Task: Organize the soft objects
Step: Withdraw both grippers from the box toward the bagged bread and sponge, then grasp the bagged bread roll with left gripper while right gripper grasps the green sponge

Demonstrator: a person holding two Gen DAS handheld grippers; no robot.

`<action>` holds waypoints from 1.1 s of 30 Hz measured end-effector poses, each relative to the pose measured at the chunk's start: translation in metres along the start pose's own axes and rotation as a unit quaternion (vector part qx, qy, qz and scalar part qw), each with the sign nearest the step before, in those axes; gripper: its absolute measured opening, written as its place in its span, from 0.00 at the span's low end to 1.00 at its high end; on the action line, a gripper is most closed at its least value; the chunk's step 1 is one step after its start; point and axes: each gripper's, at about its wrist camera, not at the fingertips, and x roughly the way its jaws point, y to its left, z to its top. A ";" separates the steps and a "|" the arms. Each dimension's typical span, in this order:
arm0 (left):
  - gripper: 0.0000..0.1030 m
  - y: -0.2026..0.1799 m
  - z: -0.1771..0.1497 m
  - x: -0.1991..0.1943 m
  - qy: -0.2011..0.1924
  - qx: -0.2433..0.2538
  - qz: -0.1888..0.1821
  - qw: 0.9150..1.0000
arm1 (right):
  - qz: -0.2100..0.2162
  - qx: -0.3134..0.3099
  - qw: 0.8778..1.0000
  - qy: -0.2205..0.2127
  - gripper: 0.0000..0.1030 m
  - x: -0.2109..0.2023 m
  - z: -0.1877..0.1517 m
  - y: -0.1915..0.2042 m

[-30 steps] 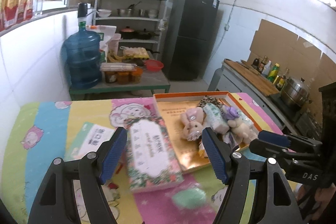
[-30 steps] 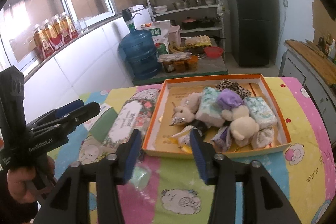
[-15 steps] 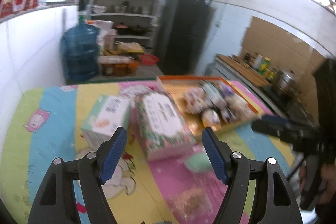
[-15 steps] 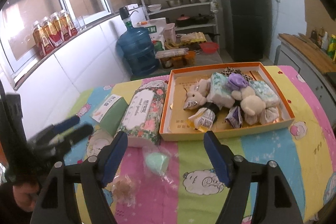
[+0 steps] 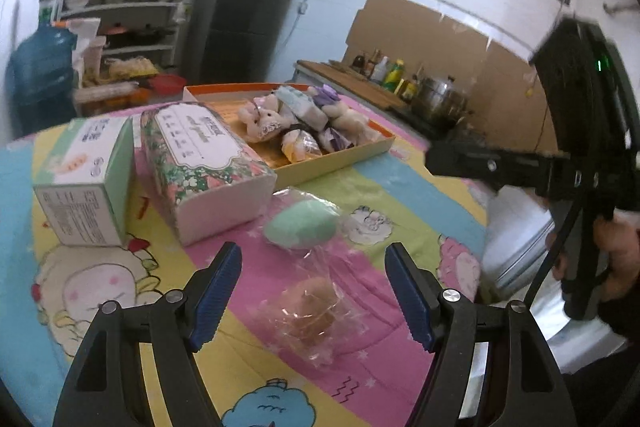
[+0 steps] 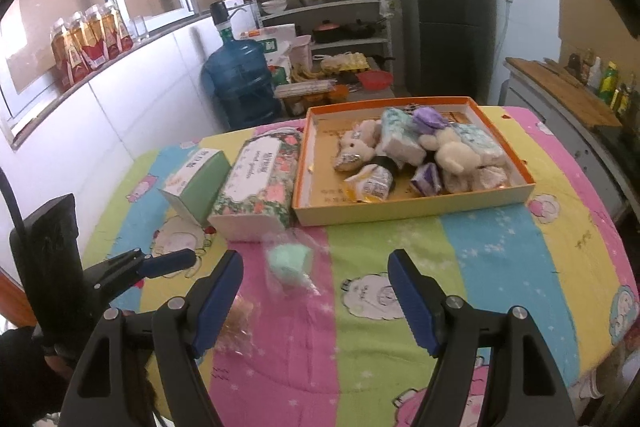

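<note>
The brown wrapped soft piece (image 5: 310, 303) lies on the bench (image 5: 400, 183) directly ahead of the left tongs (image 5: 312, 291), centred in the gap between their parted blue pads; nothing is gripped. The green wrapped piece (image 5: 302, 223) sits just beyond it, before the orange tray (image 5: 340, 157). The right tongs (image 6: 314, 297), also spread and empty, are offset to the brown piece's right, so the left is judged nearer.

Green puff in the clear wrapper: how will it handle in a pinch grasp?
The green puff looks soft, so it probably squashes. Its loose clear wrapper is glossy and crinkled, so pads may slip or catch film only. Probably light; a nudge would likely slide it across the tablecloth.
</note>
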 end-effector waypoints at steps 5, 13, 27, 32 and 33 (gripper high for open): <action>0.73 0.003 -0.003 0.004 0.002 0.003 -0.001 1.000 | 0.022 0.026 0.999 -0.025 0.72 -0.015 -0.006 -0.020; 0.73 -0.026 -0.019 0.037 0.062 0.110 0.020 0.992 | 0.032 0.033 0.999 -0.024 0.72 -0.014 -0.005 -0.023; 0.61 -0.019 -0.024 0.038 0.077 0.086 0.073 0.991 | 0.052 0.006 0.998 0.030 0.72 0.033 -0.003 -0.003; 0.61 -0.004 -0.025 0.009 0.041 0.034 0.126 0.991 | 0.071 -0.010 0.996 0.053 0.72 0.062 -0.001 0.007; 0.61 0.002 -0.025 -0.001 0.027 0.018 0.144 0.989 | 0.074 -0.009 0.996 0.056 0.72 0.068 0.000 0.008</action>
